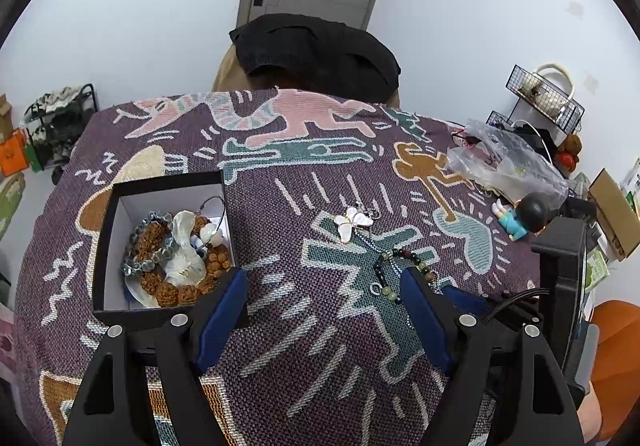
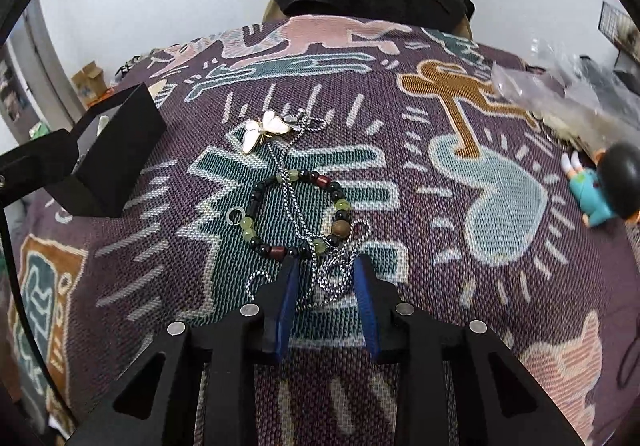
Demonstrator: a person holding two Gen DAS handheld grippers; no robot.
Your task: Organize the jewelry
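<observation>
Bench [image 1: 320, 326], covered by a purple woven cloth [image 2: 440, 286] with figure patterns.

Box [image 1: 108, 246]: black outside, white inside, open-topped, on the left part of the cloth. Holds brown seed beads [image 1: 180, 292], a grey-blue bead bracelet [image 1: 140, 266], a pale shell-like piece [image 1: 182, 242] and a thin wire hoop [image 1: 212, 205], heaped together.

Bracelet [image 2: 298, 211]: ring of black, green and red-brown beads, lying flat on the cloth right of the box, near centre. A small metal ring [image 2: 236, 215] lies at its left edge.

Butterfly pendant [image 2: 262, 133]: white with gold trim, just beyond the bracelet. Its silver chain [image 2: 320, 278] runs nearward across the bracelet and bunches in loops on the near side.

Left hand-held gripper [image 1: 320, 286]: jaws wide apart, nothing between them, above the cloth with the left finger beside the box's near right corner.

Right hand-held gripper [image 2: 324, 266]: tilted down at the near edge of the bracelet. Jaws narrowed but a gap shows; the bunched chain lies between the blue pads [image 2: 288, 294]. Whether the pads press the chain cannot be told.

Other items, far right: clear plastic bag [image 1: 508, 161], toy figure [image 1: 520, 215] lying on its side, wire rack [image 1: 548, 97]. Dark garment [image 1: 316, 49] over a chair at the far edge.
</observation>
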